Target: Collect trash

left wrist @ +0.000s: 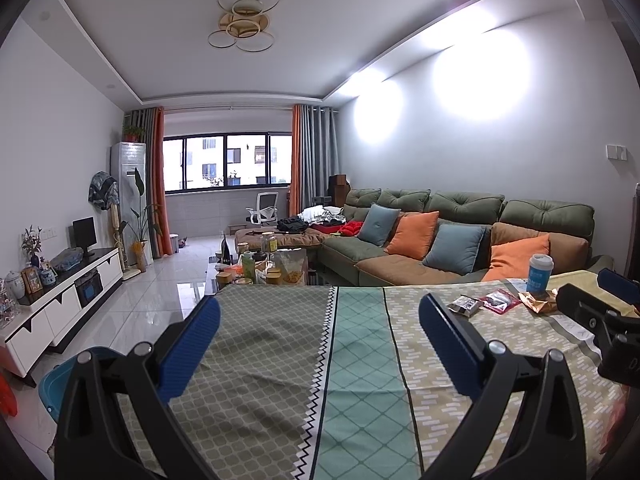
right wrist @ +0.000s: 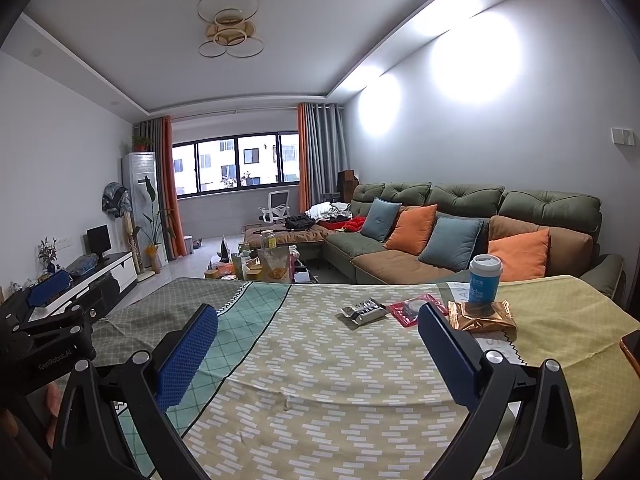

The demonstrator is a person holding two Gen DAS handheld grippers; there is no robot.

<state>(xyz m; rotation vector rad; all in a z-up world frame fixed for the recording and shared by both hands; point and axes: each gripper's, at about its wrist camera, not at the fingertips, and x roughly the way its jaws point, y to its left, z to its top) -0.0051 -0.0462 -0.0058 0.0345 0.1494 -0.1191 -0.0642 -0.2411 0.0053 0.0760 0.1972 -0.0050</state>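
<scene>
Three wrappers lie in a row on the patterned tablecloth: a grey-black one, a red one and a gold one. A blue paper cup with a white lid stands on the gold wrapper. My right gripper is open, hovering short of the wrappers with nothing between its fingers. My left gripper is open too, over the green part of the cloth. In its view the grey-black wrapper, red wrapper, gold wrapper and cup sit far right.
A blue bin stands on the floor left of the table. Beyond the table are a cluttered coffee table, a green sofa with cushions and a TV cabinet. A dark object lies at the right table edge.
</scene>
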